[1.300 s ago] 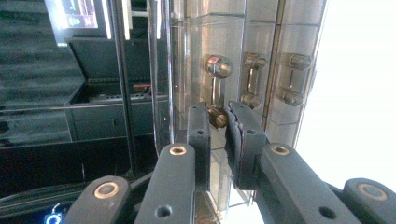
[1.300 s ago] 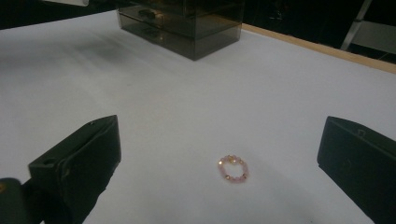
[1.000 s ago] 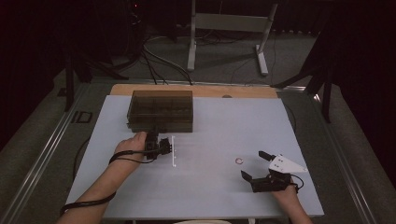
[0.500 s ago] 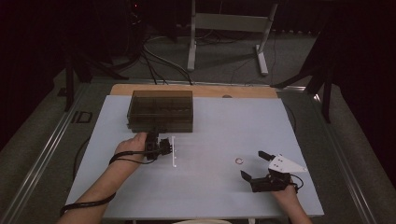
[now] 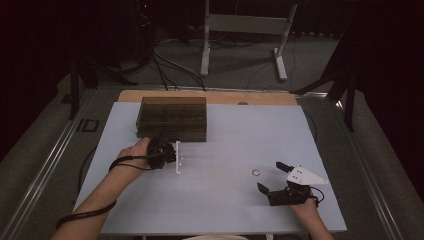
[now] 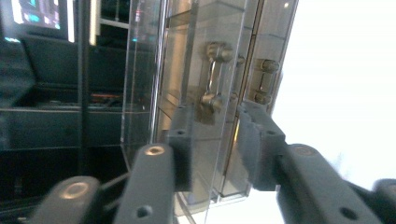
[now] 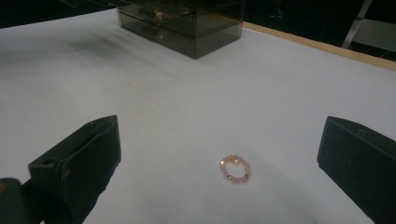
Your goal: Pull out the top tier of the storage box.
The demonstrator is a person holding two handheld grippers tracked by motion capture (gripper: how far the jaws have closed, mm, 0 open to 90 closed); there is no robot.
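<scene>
Right, high view first: left gripper [image 5: 170,150] sits at the front of the dark see-through drawer box [image 5: 172,117], with a clear drawer front [image 5: 177,156] standing out toward the person on the white table [image 5: 225,210]. Right gripper [image 5: 274,178] rests well apart, jaws spread wide, nothing held; small bead ring [image 5: 256,173] lies just ahead of it.

Left gripper view: jaws have just been opening; the pads [image 6: 180,156] stand either side of the clear panel below the metal handle [image 6: 212,77], not visibly pressing. I'd judge it's letting go, so back straight off without tilting the drawer.

Right gripper view: bead ring [image 7: 235,168] lies flat between the two wide jaws, touching neither, nearer the right one. To pick it, centre over it, come down level, close slowly.
</scene>
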